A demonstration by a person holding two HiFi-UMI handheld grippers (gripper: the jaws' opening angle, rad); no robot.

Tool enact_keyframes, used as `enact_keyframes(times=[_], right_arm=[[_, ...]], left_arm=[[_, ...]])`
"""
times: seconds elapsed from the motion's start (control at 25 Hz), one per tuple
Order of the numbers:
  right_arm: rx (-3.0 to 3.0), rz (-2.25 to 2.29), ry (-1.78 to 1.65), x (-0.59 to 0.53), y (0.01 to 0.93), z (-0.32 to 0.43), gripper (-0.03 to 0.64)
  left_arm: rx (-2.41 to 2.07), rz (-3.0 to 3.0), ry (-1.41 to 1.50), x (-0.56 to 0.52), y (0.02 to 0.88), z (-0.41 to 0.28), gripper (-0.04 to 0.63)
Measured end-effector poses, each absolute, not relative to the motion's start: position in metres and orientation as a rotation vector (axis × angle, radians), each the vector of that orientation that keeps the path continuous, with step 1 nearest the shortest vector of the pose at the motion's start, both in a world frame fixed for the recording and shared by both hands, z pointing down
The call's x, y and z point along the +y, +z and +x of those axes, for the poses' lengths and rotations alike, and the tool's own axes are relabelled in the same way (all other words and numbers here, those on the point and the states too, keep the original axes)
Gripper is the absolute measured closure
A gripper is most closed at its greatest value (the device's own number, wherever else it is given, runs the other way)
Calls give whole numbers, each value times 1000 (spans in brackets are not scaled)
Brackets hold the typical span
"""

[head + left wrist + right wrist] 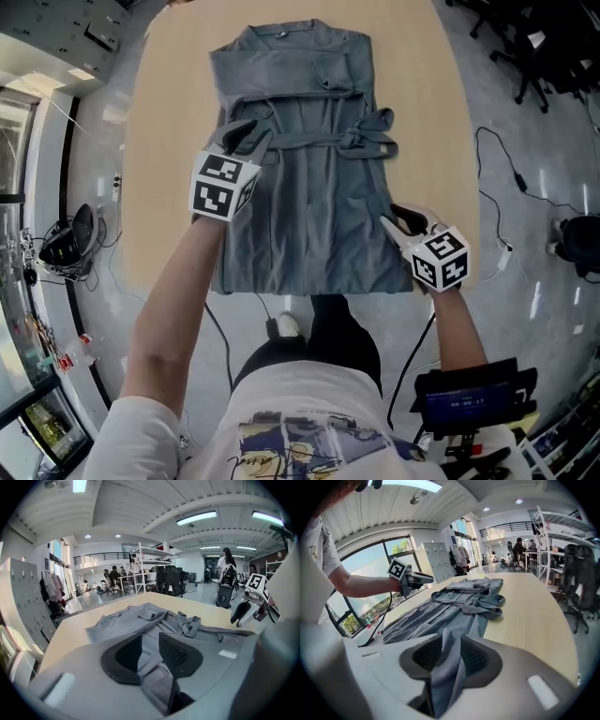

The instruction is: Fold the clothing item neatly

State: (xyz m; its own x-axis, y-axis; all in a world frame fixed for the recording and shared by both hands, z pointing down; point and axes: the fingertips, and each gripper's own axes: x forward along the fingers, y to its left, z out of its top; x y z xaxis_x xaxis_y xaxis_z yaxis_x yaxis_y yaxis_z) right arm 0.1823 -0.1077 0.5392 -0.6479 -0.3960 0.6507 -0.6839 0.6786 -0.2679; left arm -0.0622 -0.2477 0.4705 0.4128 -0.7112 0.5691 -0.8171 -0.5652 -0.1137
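A grey belted garment [309, 187] lies flat on the light wooden table [169, 112], collar at the far end and hem at the near edge. Its tied belt knot [364, 141] sits right of centre. My left gripper [246, 138] is over the garment's left side near the waist, shut on a fold of grey cloth [149, 660] that runs between its pads. My right gripper [398, 222] is at the garment's right edge above the hem, shut on a bunched strip of cloth [447, 667]. Each gripper shows in the other's view: the right gripper [241, 611], the left gripper [423, 578].
The person stands at the table's near edge. Cables [502, 178] run over the floor at the right, and office chairs [534, 47] stand at the far right. Bare tabletop [422, 84] flanks the garment. A shelf rack [140, 569] and people are far off.
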Motion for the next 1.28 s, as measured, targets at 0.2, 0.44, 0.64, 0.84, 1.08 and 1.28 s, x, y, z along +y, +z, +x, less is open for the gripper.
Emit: enact_keyframes(times=[0.2, 0.44, 0.64, 0.84, 1.08, 1.28], right_arm=[[-2340, 905, 656, -75, 529, 182, 505], [-2312, 971, 646, -17, 531, 192, 505], [-2295, 989, 653, 26, 538, 207, 505], [-2257, 999, 667, 72, 553, 207, 505], [-2184, 1017, 723, 104, 598, 241, 505], [-2107, 1048, 751, 106, 636, 267, 505]], left_arm=[[-1363, 2481, 790, -165, 471, -98, 472], [-1335, 2493, 816, -65, 483, -131, 472], [-1301, 2473, 794, 1, 501, -141, 472], [-1241, 2461, 800, 61, 529, -160, 472], [-1199, 2397, 845, 107, 570, -163, 468], [-1184, 2312, 901, 124, 605, -176, 435]])
